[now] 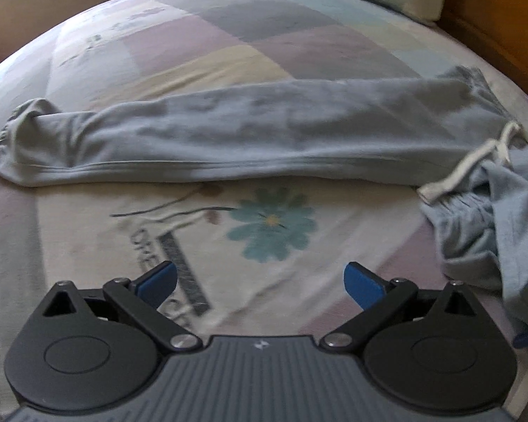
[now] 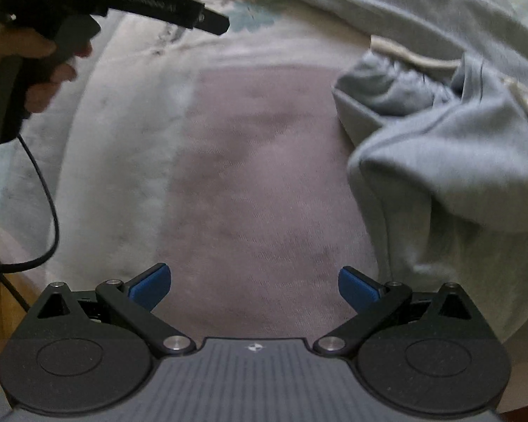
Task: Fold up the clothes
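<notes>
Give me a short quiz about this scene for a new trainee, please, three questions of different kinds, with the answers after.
1. True or false: the left hand-held gripper is shut on the pants.
2. Multiple choice: what lies at the right end of the pants? A) a zipper B) a white drawstring C) a belt
3. Fill in: under the pants, the bedsheet shows a printed blue ____.

Key
1. False. Both its jaws stand wide apart over the sheet, and the right hand-held gripper is open too.
2. B
3. flower
</notes>
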Tool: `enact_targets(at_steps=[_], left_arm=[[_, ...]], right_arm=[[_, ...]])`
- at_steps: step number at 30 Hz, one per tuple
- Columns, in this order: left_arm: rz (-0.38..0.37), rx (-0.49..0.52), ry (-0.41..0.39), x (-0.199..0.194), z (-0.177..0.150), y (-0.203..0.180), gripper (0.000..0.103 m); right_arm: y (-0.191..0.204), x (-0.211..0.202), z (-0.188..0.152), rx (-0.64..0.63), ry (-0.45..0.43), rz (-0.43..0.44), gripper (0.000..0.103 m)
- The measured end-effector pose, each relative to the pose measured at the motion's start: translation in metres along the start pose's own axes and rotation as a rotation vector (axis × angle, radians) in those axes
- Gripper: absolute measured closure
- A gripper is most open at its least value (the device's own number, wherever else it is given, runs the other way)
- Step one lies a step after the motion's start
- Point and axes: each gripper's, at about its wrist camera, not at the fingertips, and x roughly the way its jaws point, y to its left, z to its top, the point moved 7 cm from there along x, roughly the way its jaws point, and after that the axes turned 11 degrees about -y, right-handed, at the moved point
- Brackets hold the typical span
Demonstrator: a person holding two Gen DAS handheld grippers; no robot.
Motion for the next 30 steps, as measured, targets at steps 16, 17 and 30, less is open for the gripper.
enact_targets(at_steps=[16, 17, 30], left_arm=[[-0.003, -0.011, 0.017, -0.019, -0.009, -0.059, 0.002], [-0.001, -0.017, 0.017, -0.020, -0.008, -0.063, 0.002], [0.007, -0.013, 0.071, -0.007, -0.009, -0.108, 0.002]], right_arm=[[-0.101, -0.061, 0.037, -0.231, -0.193, -0.336, 0.000], [-0.101, -0.063, 0.036, -0.218, -0.181, -0.277, 0.000], [-0.115, -0.072, -0.051, -0.329, 0.080, -0.138, 0.000]])
